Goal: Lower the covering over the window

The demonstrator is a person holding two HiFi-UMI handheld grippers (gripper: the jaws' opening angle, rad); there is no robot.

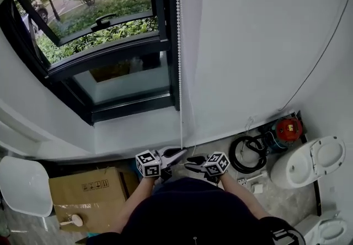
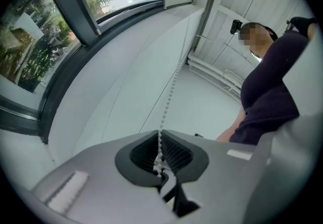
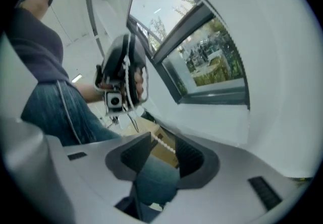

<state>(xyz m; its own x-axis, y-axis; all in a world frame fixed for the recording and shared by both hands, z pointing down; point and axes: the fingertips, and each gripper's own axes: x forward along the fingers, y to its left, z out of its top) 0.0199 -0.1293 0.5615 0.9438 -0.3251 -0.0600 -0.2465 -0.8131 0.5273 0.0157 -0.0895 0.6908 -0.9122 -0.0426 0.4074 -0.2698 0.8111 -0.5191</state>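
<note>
A white bead chain [image 1: 178, 73] hangs down the wall beside the dark-framed window [image 1: 105, 45], whose sash stands tilted open. No blind shows over the glass. My left gripper [image 1: 175, 155] is low by the sill, shut on the bead chain [image 2: 171, 89], which runs up from between its jaws [image 2: 160, 156]. Just to its right, my right gripper [image 1: 194, 164] stands open. In the right gripper view the bead chain [image 3: 164, 143] crosses the gap between the jaws [image 3: 164, 151] without the pads pressing on it.
A white sill [image 1: 132, 131] lies under the window. On the floor below stand a cardboard box [image 1: 88, 194] and a white chair [image 1: 22, 183] at left, with a coiled black hose [image 1: 248, 153], a red device [image 1: 288, 128] and a toilet [image 1: 309, 164] at right.
</note>
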